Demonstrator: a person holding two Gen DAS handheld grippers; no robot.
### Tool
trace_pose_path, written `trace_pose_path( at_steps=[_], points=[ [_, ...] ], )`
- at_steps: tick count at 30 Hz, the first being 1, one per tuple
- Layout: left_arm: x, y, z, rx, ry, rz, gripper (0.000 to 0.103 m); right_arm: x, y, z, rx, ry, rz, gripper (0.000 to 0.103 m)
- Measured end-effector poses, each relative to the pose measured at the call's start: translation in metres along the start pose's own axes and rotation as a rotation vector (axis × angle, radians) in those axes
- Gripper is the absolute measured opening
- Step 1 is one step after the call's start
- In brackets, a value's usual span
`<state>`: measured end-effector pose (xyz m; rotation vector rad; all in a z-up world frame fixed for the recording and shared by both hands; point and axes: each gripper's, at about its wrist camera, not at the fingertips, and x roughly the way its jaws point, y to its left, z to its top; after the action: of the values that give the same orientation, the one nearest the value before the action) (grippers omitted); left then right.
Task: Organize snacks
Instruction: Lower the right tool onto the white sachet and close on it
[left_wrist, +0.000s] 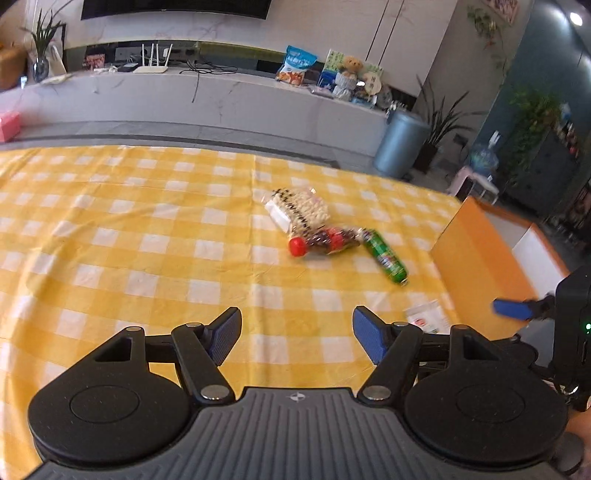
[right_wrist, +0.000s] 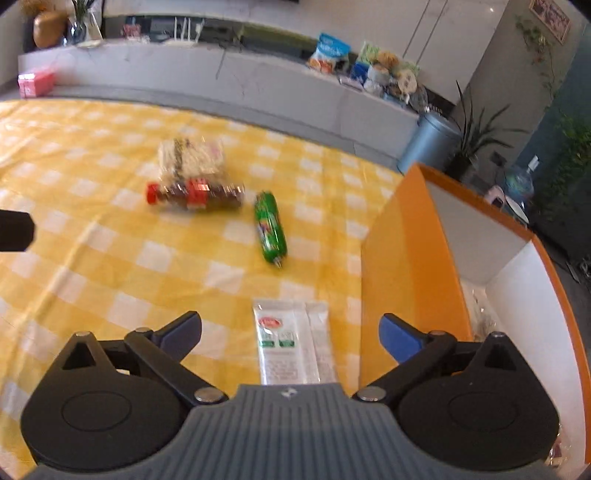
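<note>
A clear bag of pale snacks (left_wrist: 300, 211) (right_wrist: 192, 158), a red-capped dark bottle (left_wrist: 323, 240) (right_wrist: 194, 194) and a green sausage pack (left_wrist: 386, 256) (right_wrist: 270, 227) lie on the yellow checked tablecloth (left_wrist: 129, 229) (right_wrist: 92, 229). A white sachet (right_wrist: 291, 341) (left_wrist: 426, 317) lies just ahead of my right gripper (right_wrist: 291, 334), which is open and empty above it. My left gripper (left_wrist: 295, 338) is open and empty, well short of the snacks. An orange box (left_wrist: 480, 266) (right_wrist: 406, 258) with a white inside stands at the right; something clear lies in it.
The right gripper's blue finger (left_wrist: 511, 308) shows at the right edge of the left wrist view. Beyond the table's far edge stand a white counter (left_wrist: 221, 99) with snack bags, a grey bin (left_wrist: 400, 142) and potted plants.
</note>
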<state>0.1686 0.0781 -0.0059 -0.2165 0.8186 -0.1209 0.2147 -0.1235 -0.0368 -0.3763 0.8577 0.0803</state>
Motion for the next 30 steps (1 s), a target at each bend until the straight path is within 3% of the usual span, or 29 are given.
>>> trace_pose_path(
  at_steps=[2, 10, 14, 18, 25, 30],
  points=[
    [0.006, -0.003, -0.002, 0.016, 0.021, 0.016, 0.081, 0.008, 0.008, -0.002, -0.079, 0.015, -0.056, 0.1],
    [0.016, -0.006, -0.005, 0.034, 0.056, 0.055, 0.081, 0.006, 0.026, -0.005, -0.192, 0.009, -0.099, 0.1],
    [0.018, -0.003, -0.005, 0.021, 0.067, 0.071, 0.081, 0.003, 0.038, -0.007, -0.226, 0.002, -0.075, 0.1],
    [0.019, -0.002, -0.004, 0.027, 0.077, 0.086, 0.081, 0.01, 0.053, -0.016, -0.321, 0.025, -0.144, 0.098],
    [0.019, -0.001, -0.004, 0.023, 0.079, 0.081, 0.081, 0.013, 0.037, -0.009, -0.19, 0.092, -0.083, 0.09],
    [0.018, 0.0, -0.003, 0.006, 0.07, 0.092, 0.08, 0.02, 0.013, -0.003, -0.033, 0.171, 0.055, 0.076]
  ],
)
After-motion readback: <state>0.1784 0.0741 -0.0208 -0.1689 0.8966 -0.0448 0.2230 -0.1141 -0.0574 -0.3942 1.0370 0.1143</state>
